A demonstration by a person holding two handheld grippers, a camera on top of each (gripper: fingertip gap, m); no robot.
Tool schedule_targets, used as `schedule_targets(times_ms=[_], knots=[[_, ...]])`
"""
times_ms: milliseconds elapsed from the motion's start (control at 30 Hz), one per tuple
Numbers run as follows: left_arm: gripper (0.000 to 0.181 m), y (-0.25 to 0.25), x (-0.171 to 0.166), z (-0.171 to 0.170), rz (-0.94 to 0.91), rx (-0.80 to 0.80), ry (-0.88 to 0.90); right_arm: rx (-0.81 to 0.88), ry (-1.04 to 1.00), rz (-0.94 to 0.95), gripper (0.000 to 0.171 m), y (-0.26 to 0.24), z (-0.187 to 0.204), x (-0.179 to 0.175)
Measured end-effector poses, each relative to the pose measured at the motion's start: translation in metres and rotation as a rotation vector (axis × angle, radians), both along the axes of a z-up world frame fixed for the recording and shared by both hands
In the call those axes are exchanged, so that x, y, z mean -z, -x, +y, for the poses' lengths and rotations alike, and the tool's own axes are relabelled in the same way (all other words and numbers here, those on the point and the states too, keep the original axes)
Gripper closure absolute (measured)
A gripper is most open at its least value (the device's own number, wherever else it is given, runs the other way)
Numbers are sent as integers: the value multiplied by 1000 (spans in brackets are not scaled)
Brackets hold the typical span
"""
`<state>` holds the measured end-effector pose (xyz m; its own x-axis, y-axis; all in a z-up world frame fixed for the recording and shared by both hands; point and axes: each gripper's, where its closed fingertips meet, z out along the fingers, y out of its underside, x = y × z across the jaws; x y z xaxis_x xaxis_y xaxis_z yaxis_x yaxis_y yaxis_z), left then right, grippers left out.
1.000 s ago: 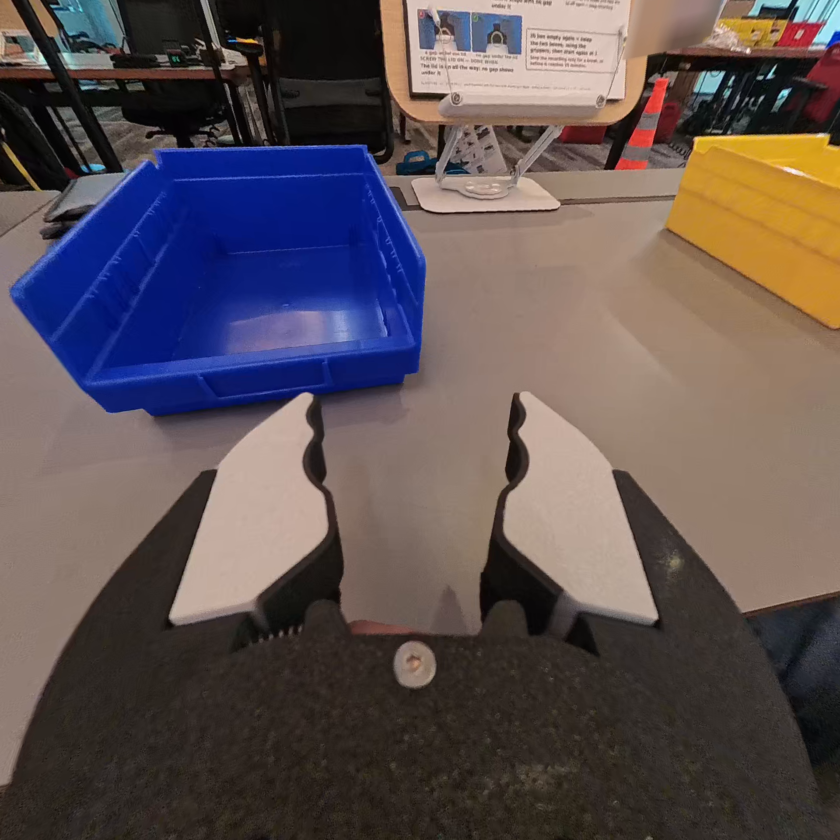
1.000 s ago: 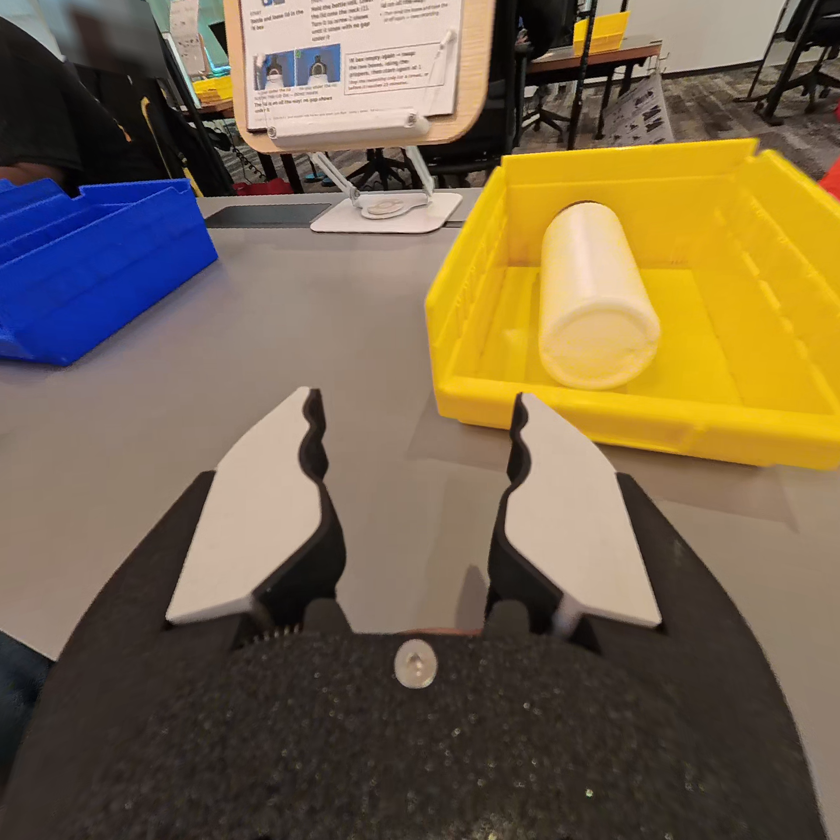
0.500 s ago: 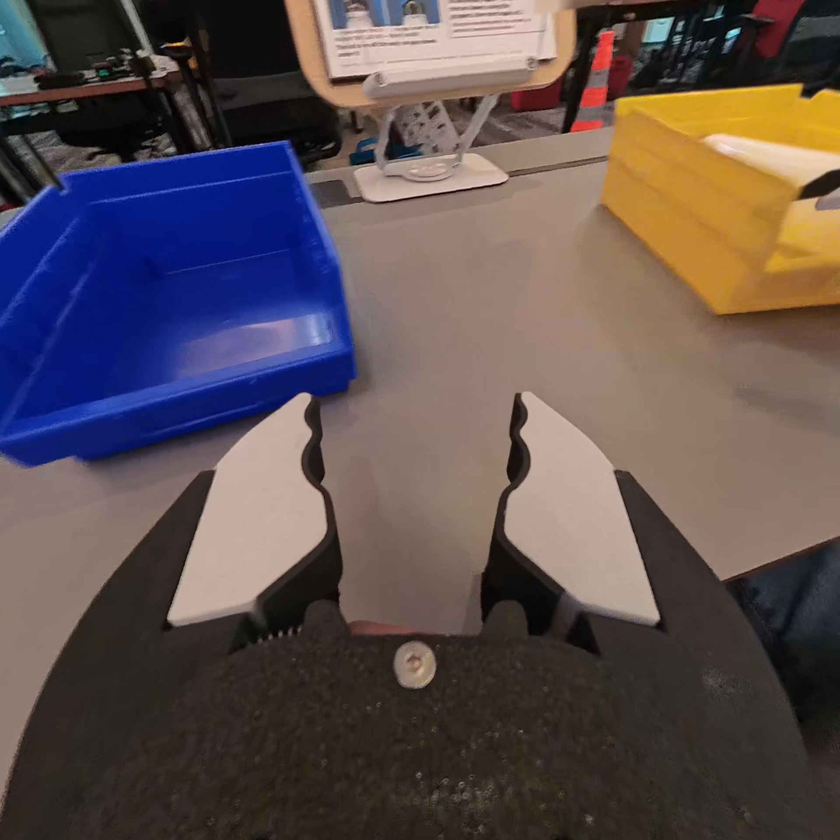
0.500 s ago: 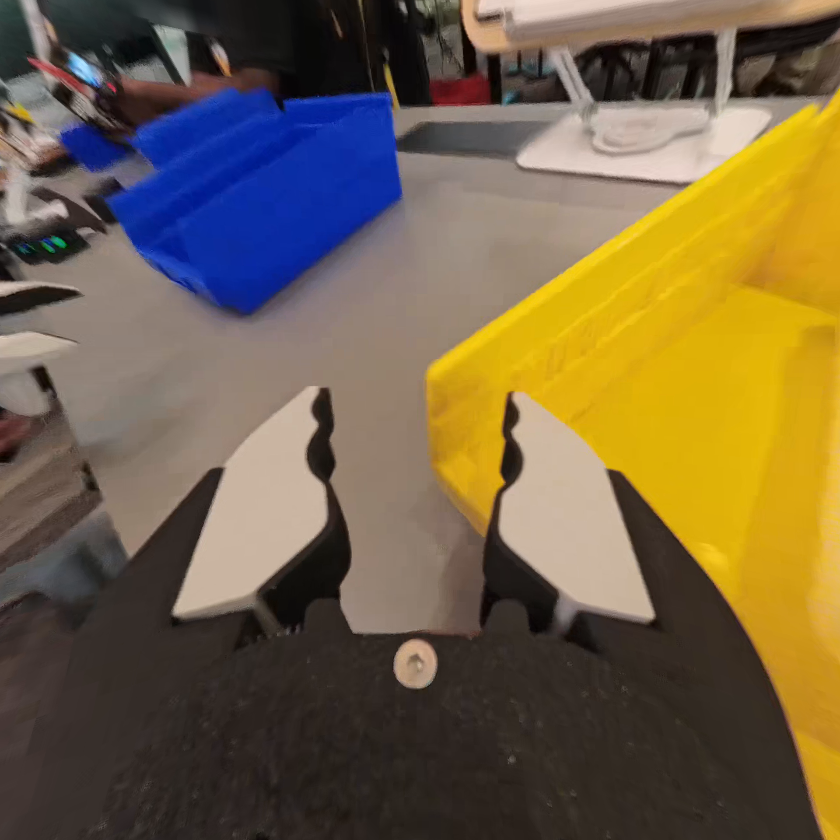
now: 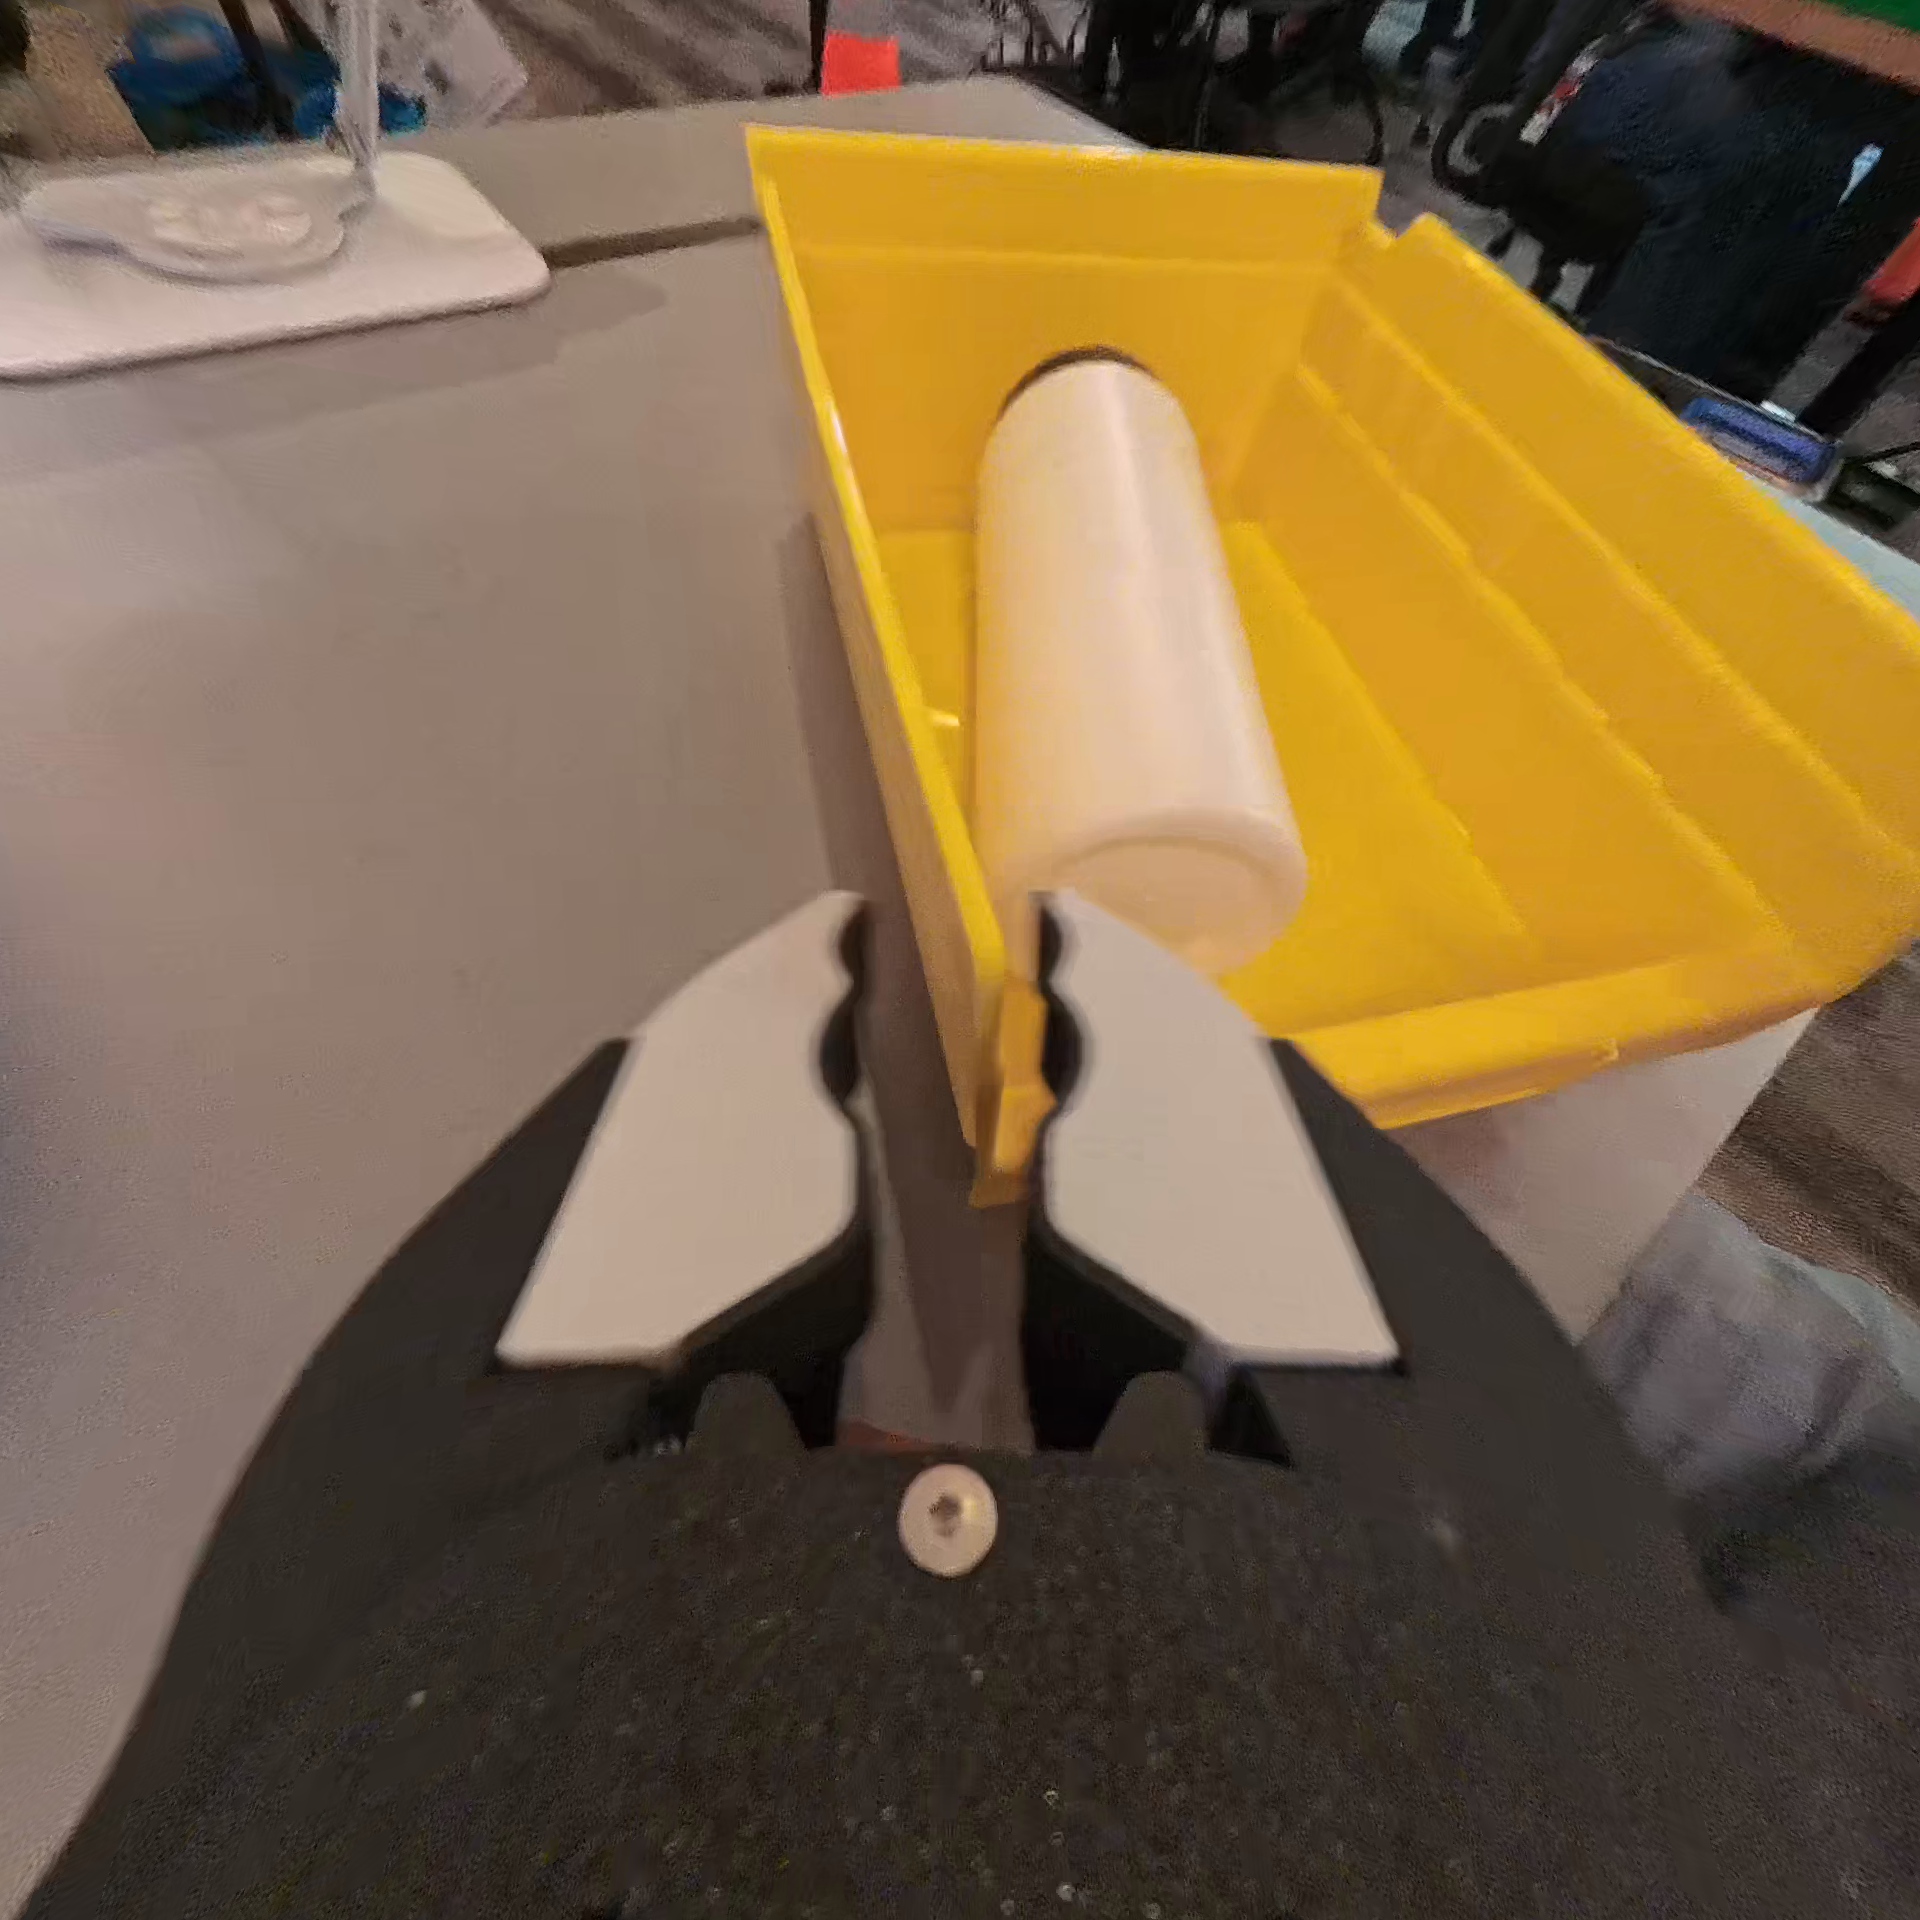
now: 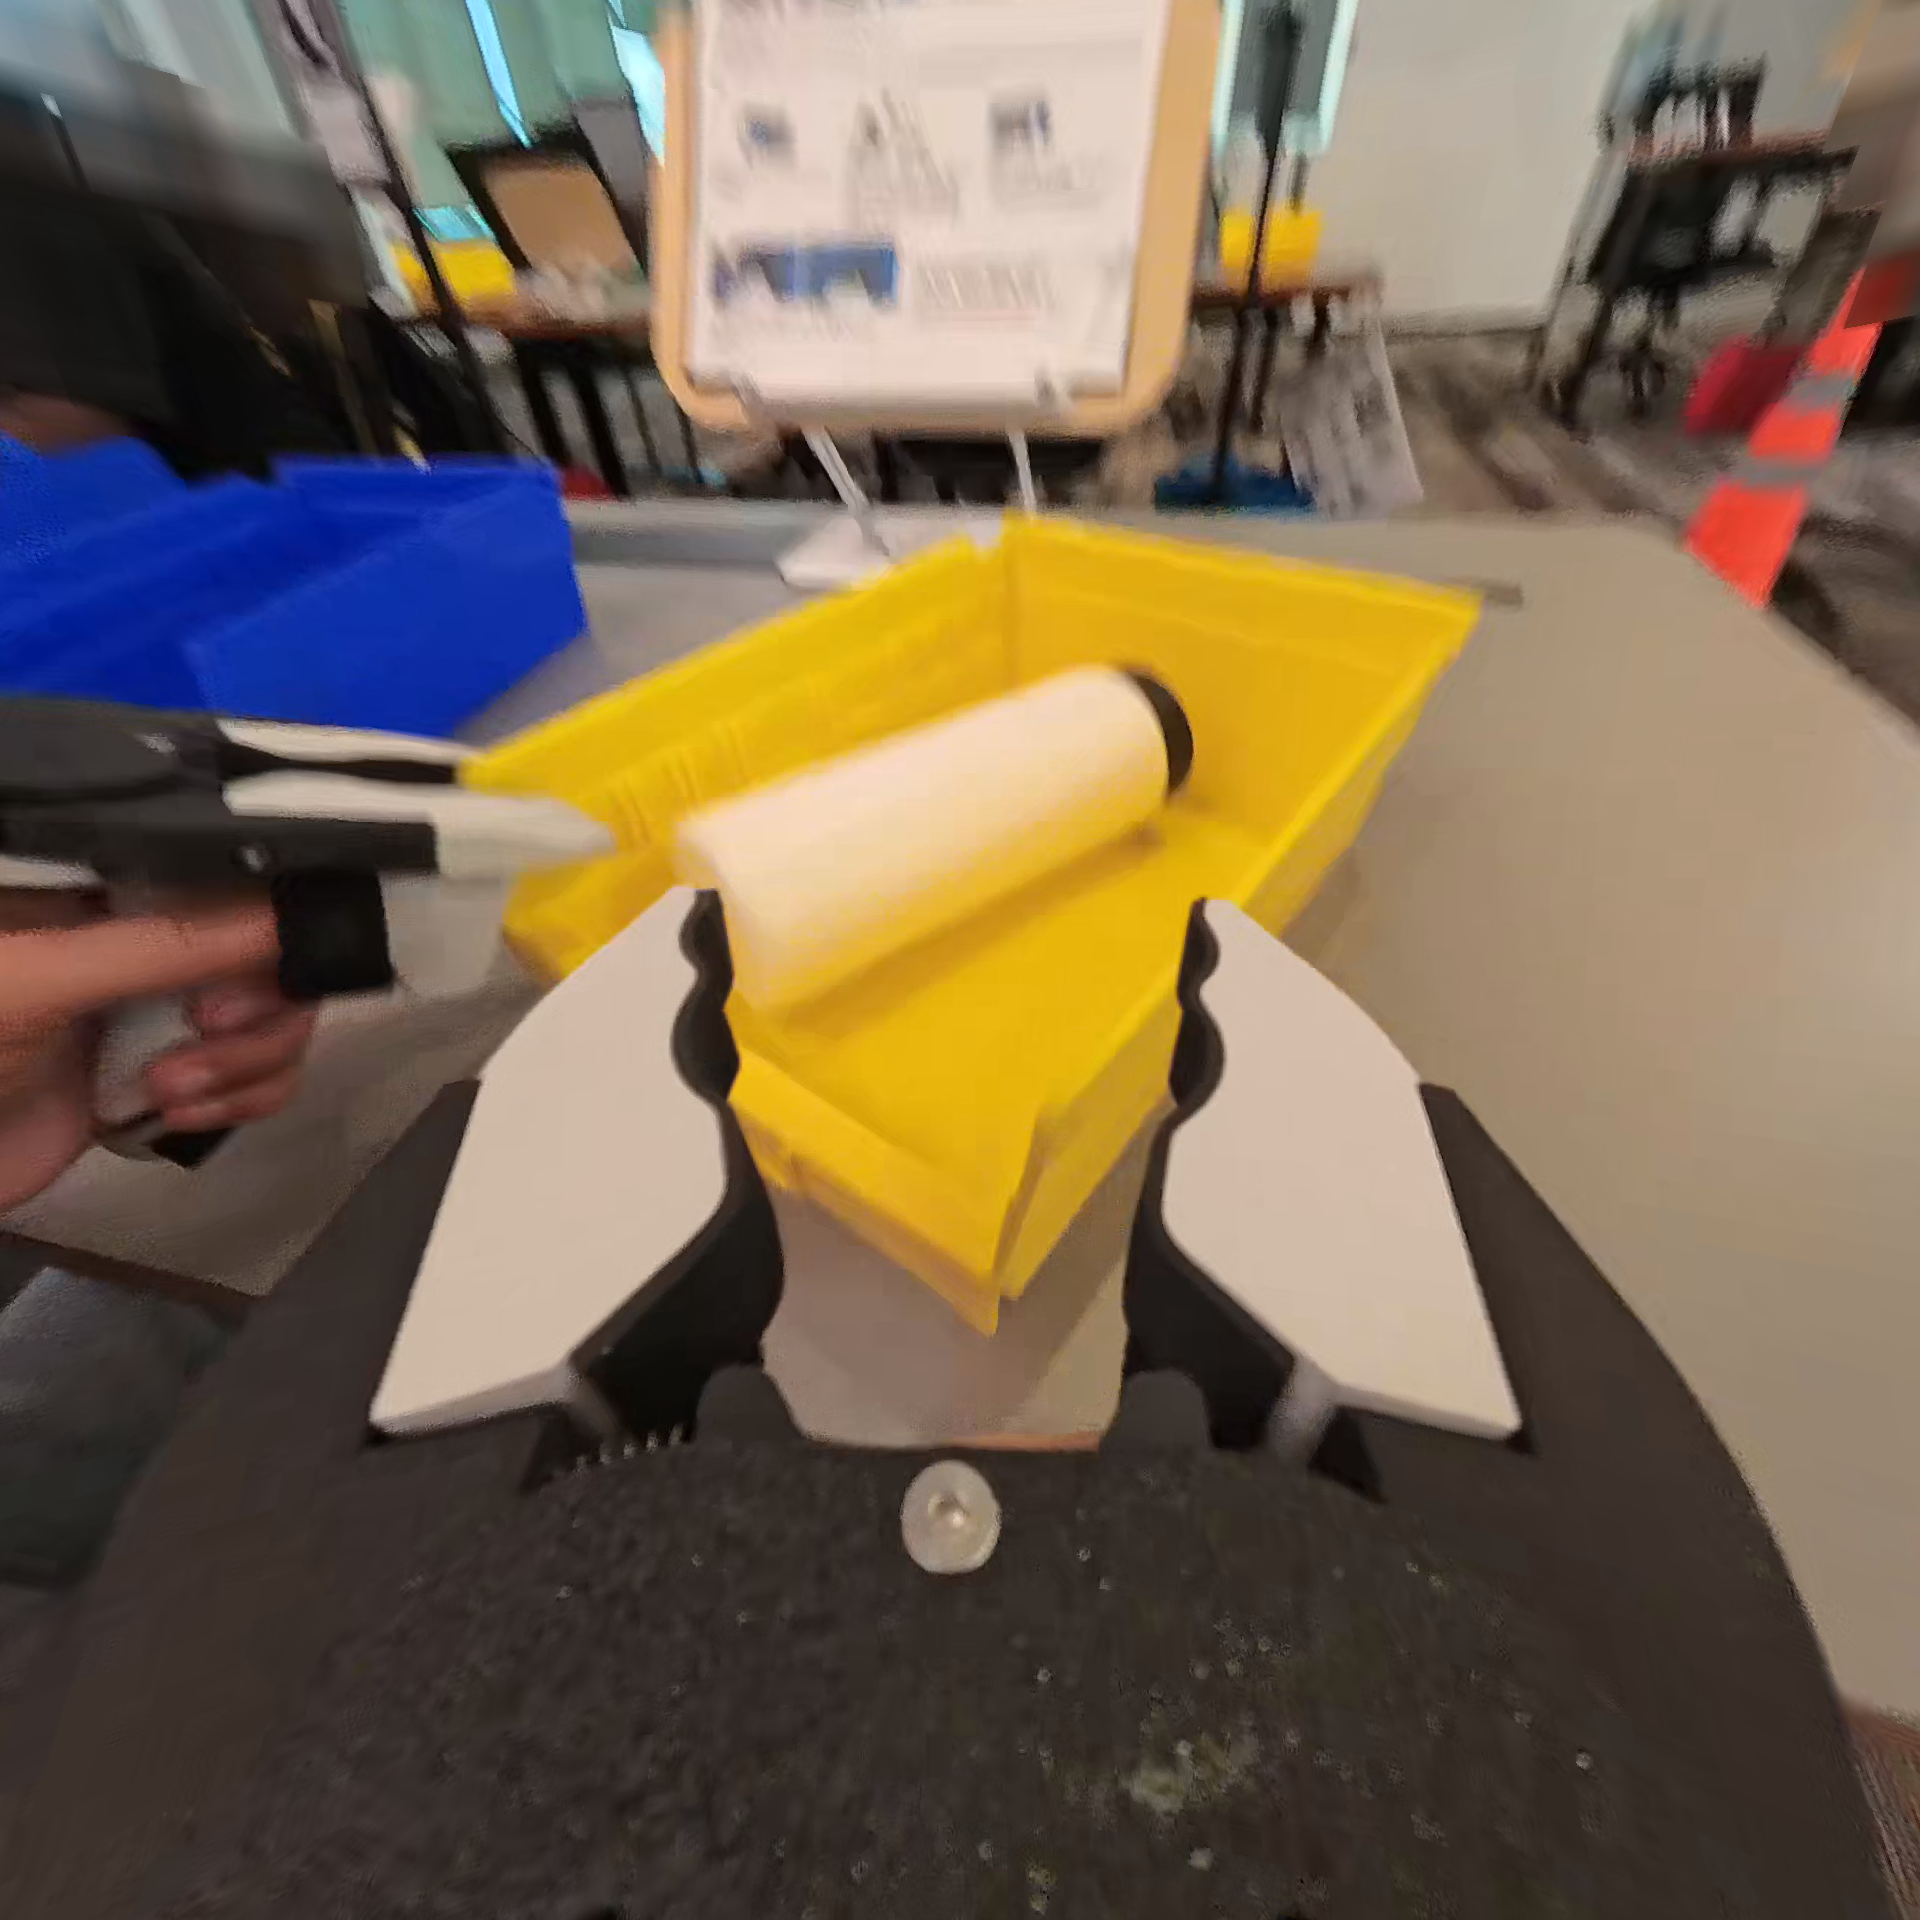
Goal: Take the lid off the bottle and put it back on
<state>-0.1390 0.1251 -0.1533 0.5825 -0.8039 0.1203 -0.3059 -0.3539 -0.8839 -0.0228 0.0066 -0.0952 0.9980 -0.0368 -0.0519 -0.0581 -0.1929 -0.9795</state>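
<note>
A cream bottle (image 5: 1122,665) lies on its side in the yellow bin (image 5: 1558,727), its black lid (image 6: 1169,727) at the far end. My left gripper (image 5: 951,914) straddles the bin's left wall at the front corner. Its jaws are narrowed, the wall touches the right finger, and a gap shows at the left finger. In the right wrist view the left gripper (image 6: 530,800) reaches that wall from the left. My right gripper (image 6: 951,909) is wide open and empty above the bin's front corner (image 6: 997,1247). The bottle's base (image 6: 935,810) lies just past its left fingertip.
A blue bin (image 6: 312,603) stands at the left. A sheet on a wooden stand (image 6: 914,208) is behind the bins, with its white base (image 5: 260,239) on the grey table (image 5: 416,727). A hand (image 6: 104,1039) holds the left gripper. The table's edge runs just right of the yellow bin.
My left gripper swung right from the blue bin to the yellow bin and narrowed its jaws around the wall. My right gripper turned back to face the bin and bottle.
</note>
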Motion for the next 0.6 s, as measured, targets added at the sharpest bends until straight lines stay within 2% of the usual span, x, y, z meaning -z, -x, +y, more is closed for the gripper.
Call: schedule_targets(times_ms=[33,133,200,233,300,500,600], knots=[[171,-2,3,-1,-2,16,33,39,83,13,89,0,2,18],[177,5,4,7,68,-53,-9,134,225,5,102,-3,8,58],[178,9,3,6,86,-75,-27,211,256,-10,128,-10,12,68],[178,12,2,7,86,-87,-31,228,257,2,134,-11,15,66],[178,23,-6,11,67,-112,-56,266,261,81,156,-13,18,60],[176,76,-43,33,81,-266,-242,247,149,-8,167,10,76,30],[176,109,-43,54,60,-353,-210,190,85,5,167,35,116,11]])
